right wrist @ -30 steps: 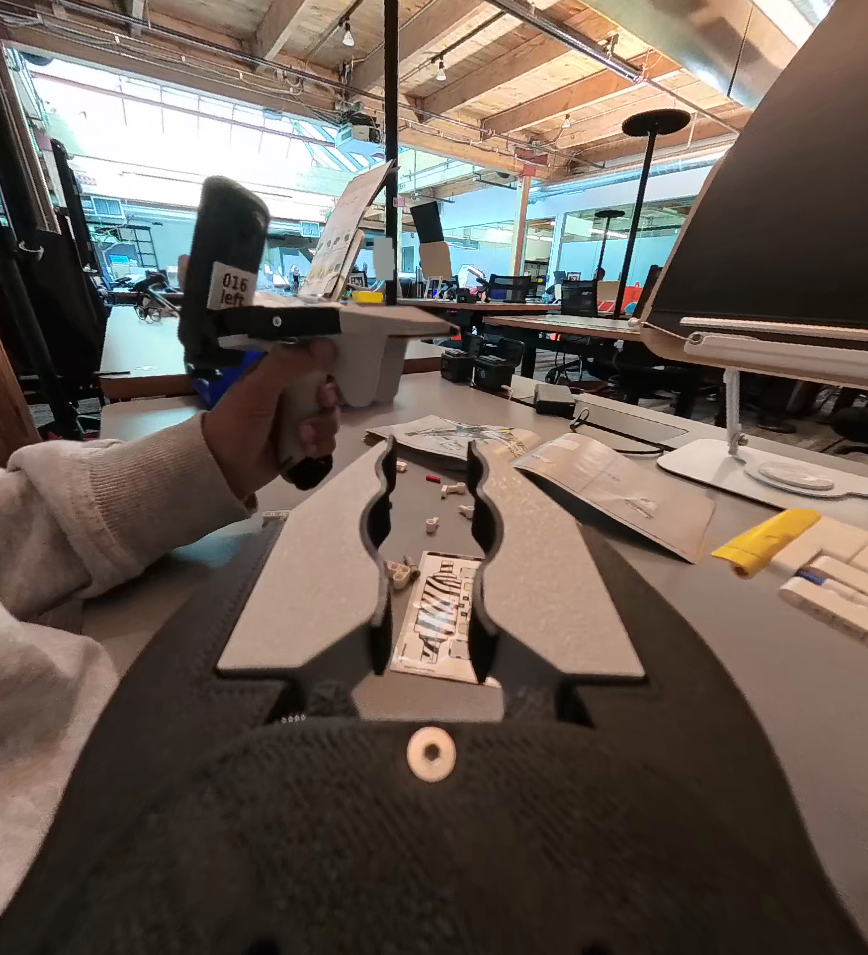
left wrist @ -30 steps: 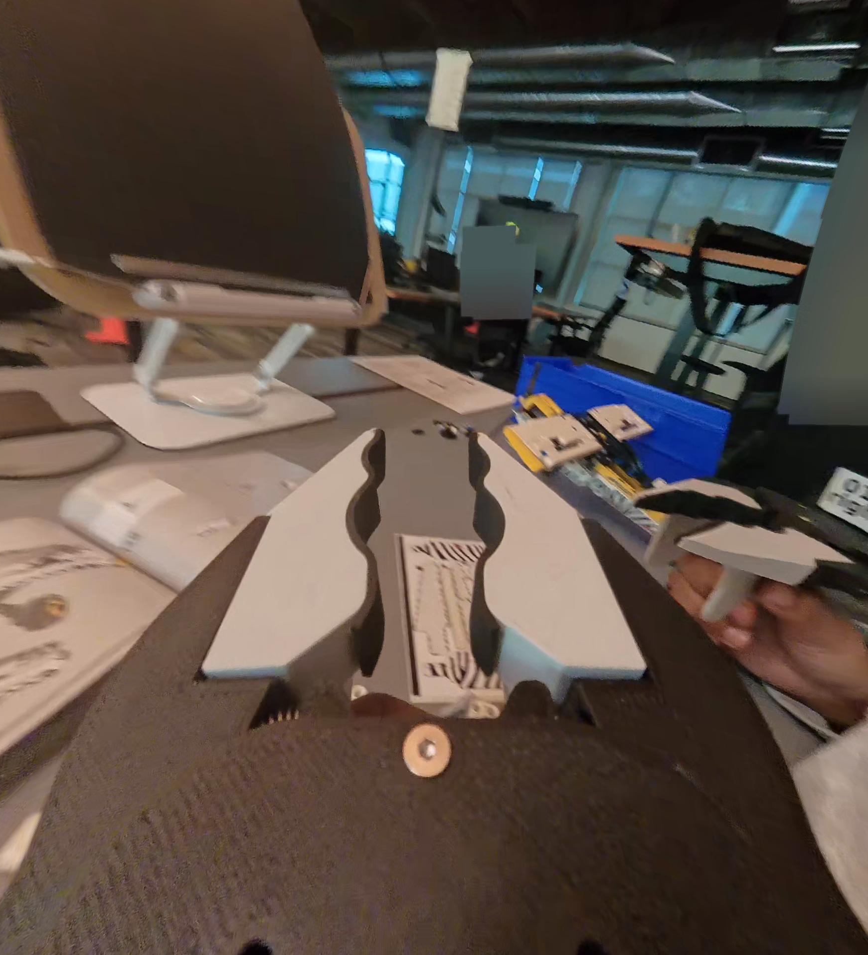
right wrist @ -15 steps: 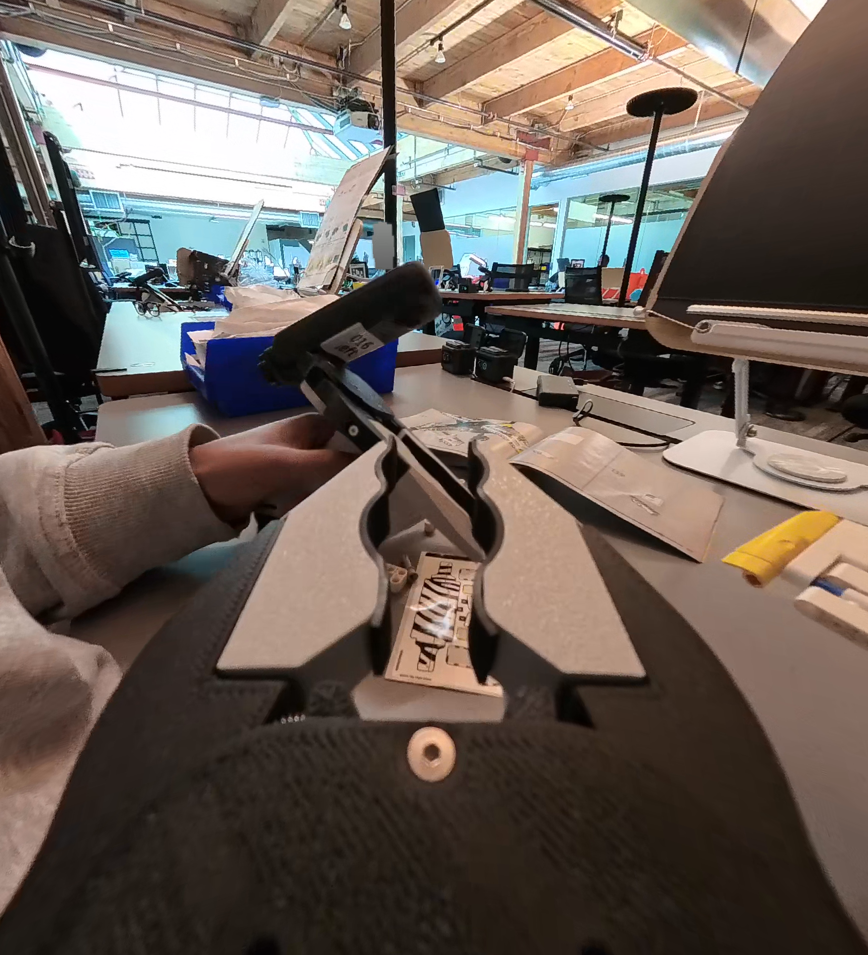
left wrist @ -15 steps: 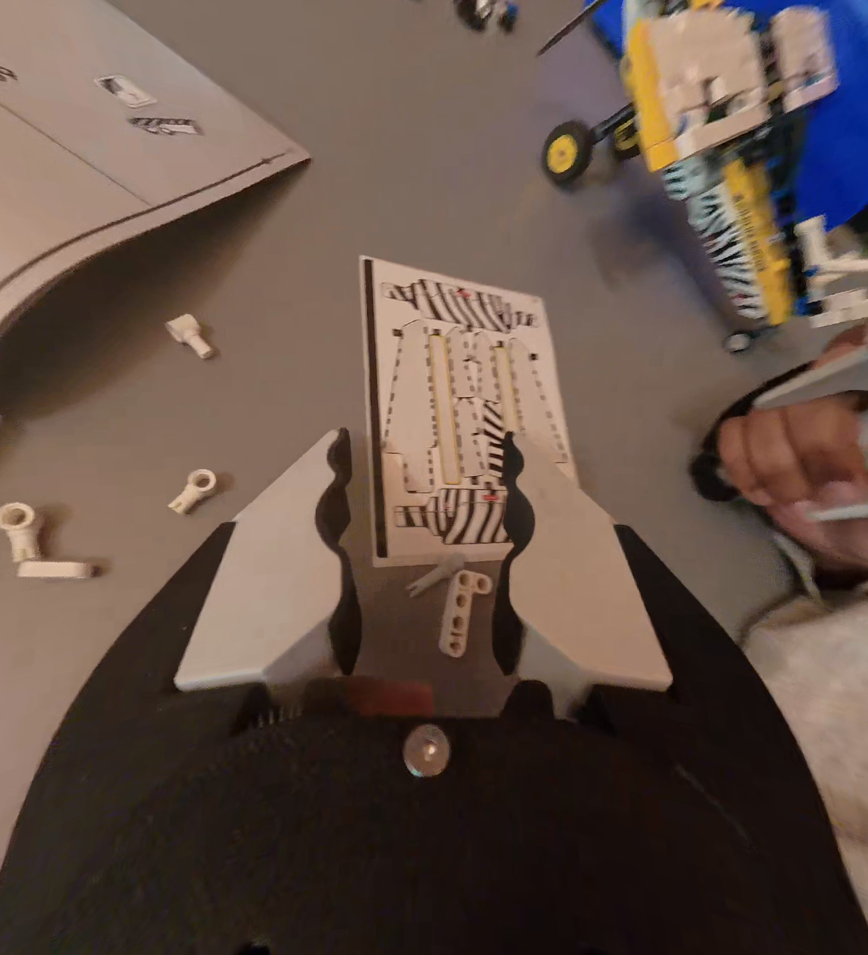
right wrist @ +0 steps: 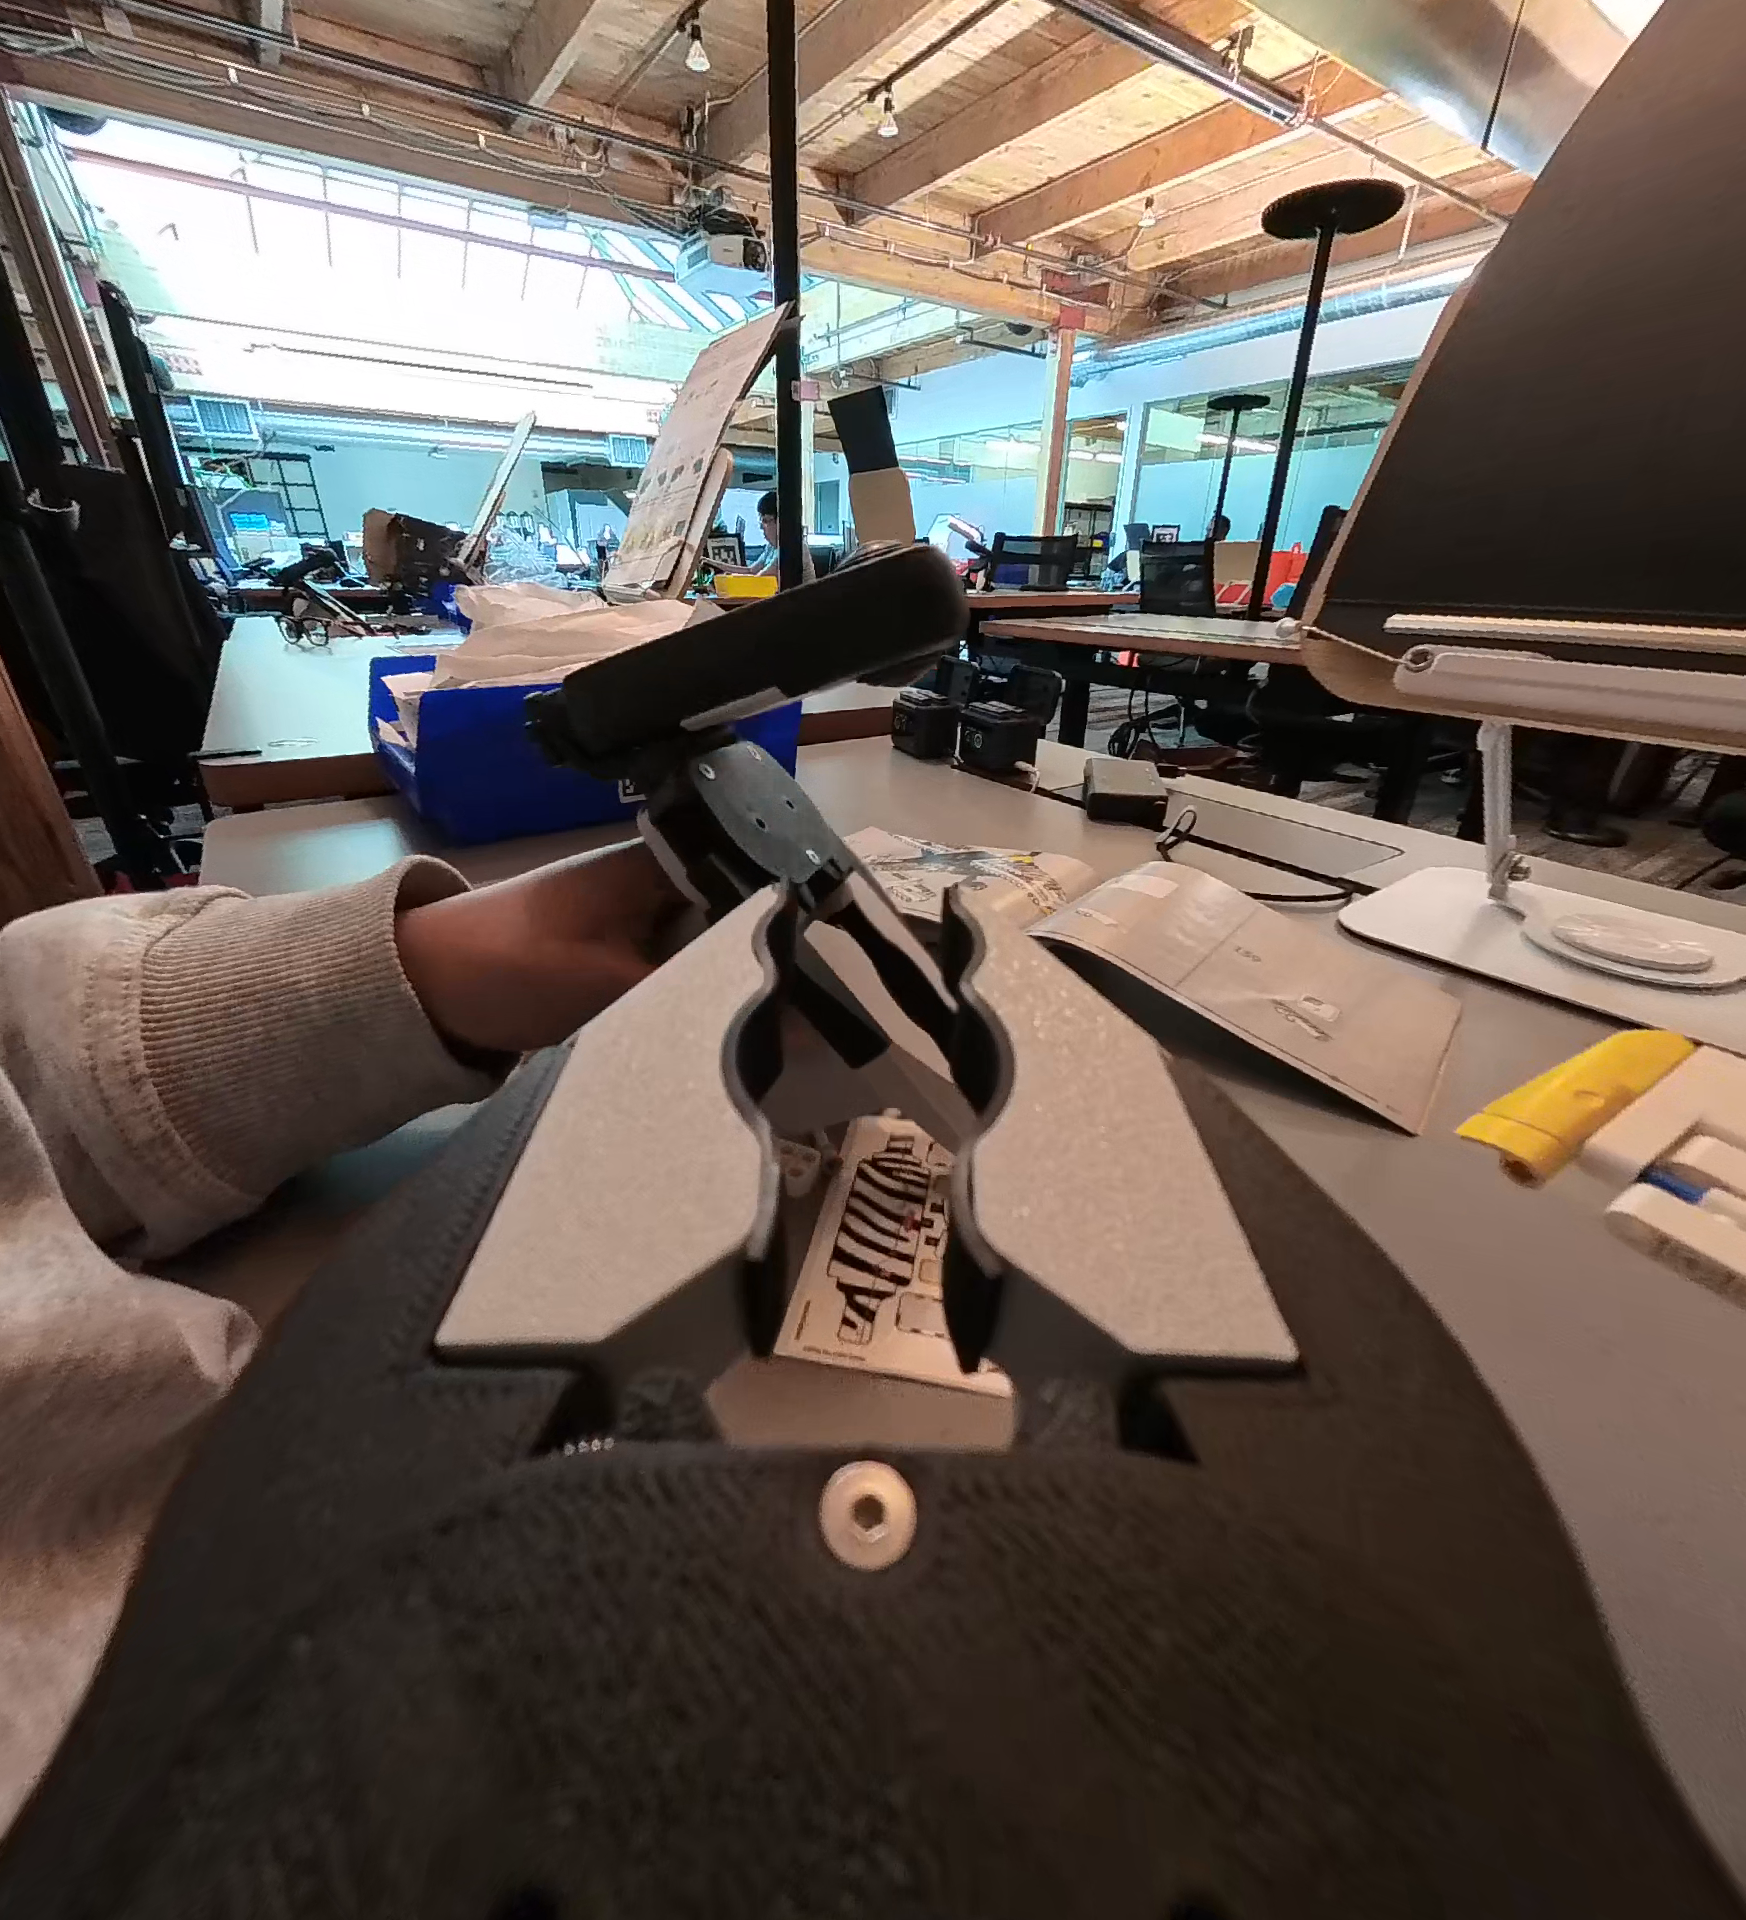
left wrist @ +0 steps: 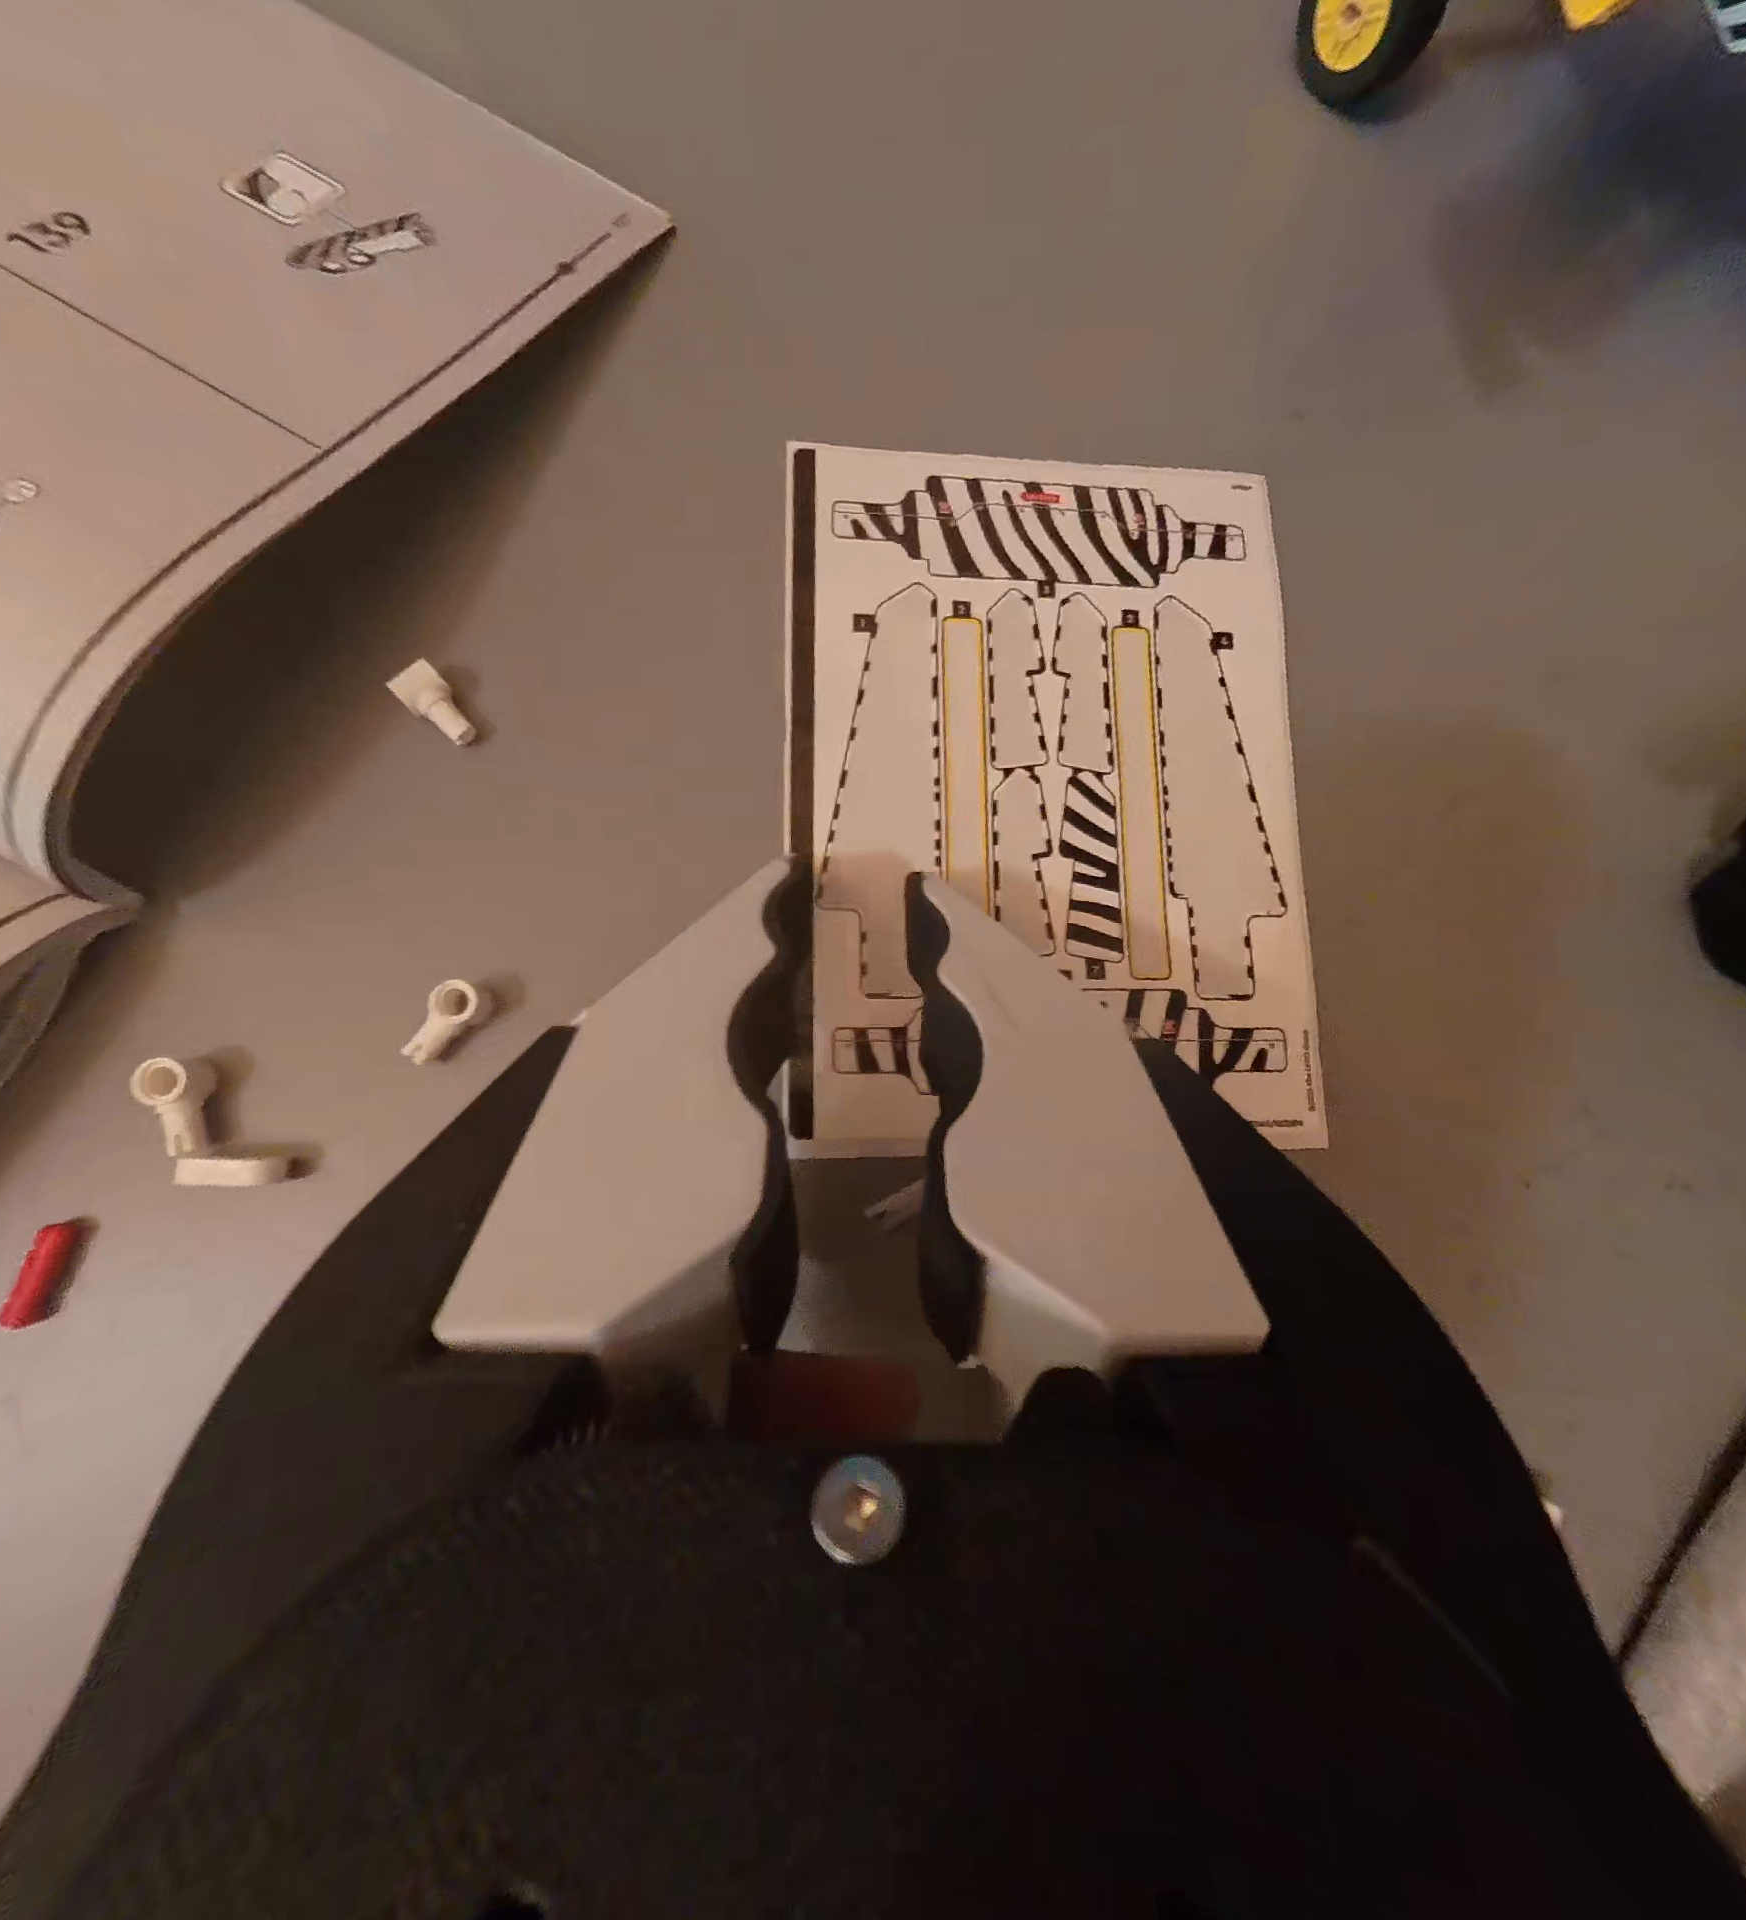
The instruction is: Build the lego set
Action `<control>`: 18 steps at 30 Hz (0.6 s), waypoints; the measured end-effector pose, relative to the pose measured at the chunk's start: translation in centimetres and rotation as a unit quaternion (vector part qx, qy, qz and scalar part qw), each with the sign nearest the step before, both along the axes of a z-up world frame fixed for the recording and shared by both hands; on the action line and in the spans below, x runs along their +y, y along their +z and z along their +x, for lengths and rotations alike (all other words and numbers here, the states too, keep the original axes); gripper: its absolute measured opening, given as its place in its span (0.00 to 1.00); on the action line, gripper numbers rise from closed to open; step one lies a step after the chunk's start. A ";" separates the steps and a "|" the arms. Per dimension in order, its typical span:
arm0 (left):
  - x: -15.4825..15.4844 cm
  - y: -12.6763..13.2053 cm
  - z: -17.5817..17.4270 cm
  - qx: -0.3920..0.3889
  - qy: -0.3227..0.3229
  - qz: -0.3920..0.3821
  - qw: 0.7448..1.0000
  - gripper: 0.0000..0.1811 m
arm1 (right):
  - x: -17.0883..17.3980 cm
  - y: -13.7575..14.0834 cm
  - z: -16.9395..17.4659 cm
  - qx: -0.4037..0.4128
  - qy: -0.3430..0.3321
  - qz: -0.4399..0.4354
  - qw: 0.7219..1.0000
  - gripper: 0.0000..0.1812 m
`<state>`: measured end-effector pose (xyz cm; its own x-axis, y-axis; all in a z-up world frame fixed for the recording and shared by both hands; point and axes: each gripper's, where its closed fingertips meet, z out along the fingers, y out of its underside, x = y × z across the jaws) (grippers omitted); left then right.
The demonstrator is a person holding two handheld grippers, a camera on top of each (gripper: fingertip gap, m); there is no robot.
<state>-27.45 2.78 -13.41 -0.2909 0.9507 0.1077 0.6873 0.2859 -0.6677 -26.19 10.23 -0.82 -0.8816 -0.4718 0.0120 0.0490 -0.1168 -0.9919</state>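
Observation:
A sticker sheet [left wrist: 1045, 790] with zebra stripes lies flat on the grey table [left wrist: 952, 260]. My left gripper [left wrist: 853, 883] points down at it. Its tips are over the sheet's near left corner, with a narrow gap and nothing held between them. A small grey piece [left wrist: 895, 1205] lies between its fingers. Loose white connectors [left wrist: 448, 1018] and a red pin [left wrist: 38, 1273] lie to the left. My right gripper [right wrist: 867, 914] is open and empty, held low over the table. It looks at the sheet [right wrist: 879, 1236] and the left gripper's black body [right wrist: 755, 821].
The open instruction booklet [left wrist: 173, 468] lies at the far left. A yellow wheel [left wrist: 1362, 42] of the part-built model is at the far right, and its white and yellow parts [right wrist: 1679, 1143] lie right of my right gripper. A blue bin [right wrist: 495, 758] and a monitor stand [right wrist: 1575, 935] are behind. Spacing between my two grippers at the tips: around 15 cm. The red pin [left wrist: 38, 1273] is about 15 cm from my left fingertips and 25 cm from my right.
My left gripper tipped from facing across the room to facing down at the table, moved in over the sticker sheet, and its jaws narrowed. The right gripper has barely moved.

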 end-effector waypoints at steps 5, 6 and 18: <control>1.3 0.1 0.0 0.015 -0.015 0.047 0.999 0.00 | 0.1 -0.1 -0.5 0.017 -0.019 -0.005 1.000 0.14; 1.6 0.1 0.0 0.017 -0.020 0.055 0.998 0.00 | 0.2 0.0 -0.8 0.020 -0.024 -0.006 0.999 0.14; 4.8 0.1 -0.6 0.012 -0.074 0.081 0.994 0.00 | 1.7 -8.5 -3.0 0.104 0.038 0.330 0.938 0.57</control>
<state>-28.03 7.58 -13.34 -0.1451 0.9526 0.2673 0.7146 0.2878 -0.6376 -29.19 11.96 -9.36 -0.8563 -0.4983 -0.1357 -0.1706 0.5210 -0.8363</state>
